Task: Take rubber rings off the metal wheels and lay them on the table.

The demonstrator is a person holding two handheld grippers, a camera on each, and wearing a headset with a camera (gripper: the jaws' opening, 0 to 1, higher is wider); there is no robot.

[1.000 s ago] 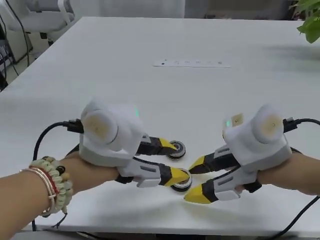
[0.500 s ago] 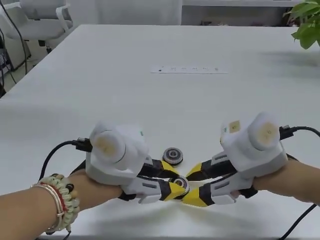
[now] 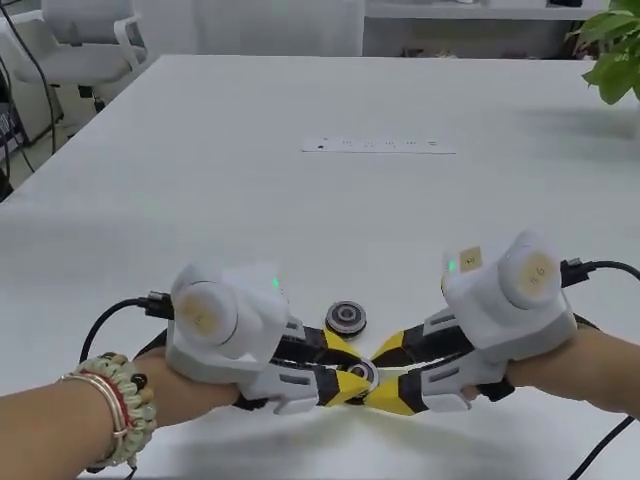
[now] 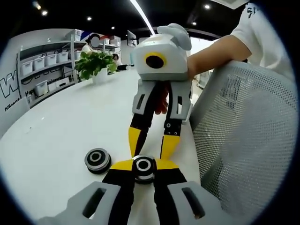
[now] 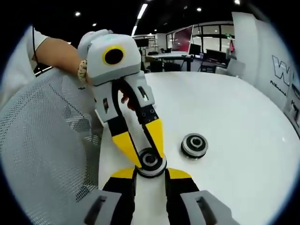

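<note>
Toward six o'clock on the table (image 3: pixel 300 200), left gripper (image 3: pixel 342 367) and right gripper (image 3: pixel 382 372) are pinching one metal wheel (image 3: pixel 358 376), its rubber ring (image 5: pixel 151 174) likely stretchy, best peeled at the rim.

One black-ringed wheel (image 3: pixel 345 317) is lying flat on the tabletop (image 3: pixel 300 200); the second wheel (image 3: pixel 358 375), just nearer, is being pinched by jaws from left and right.
</note>
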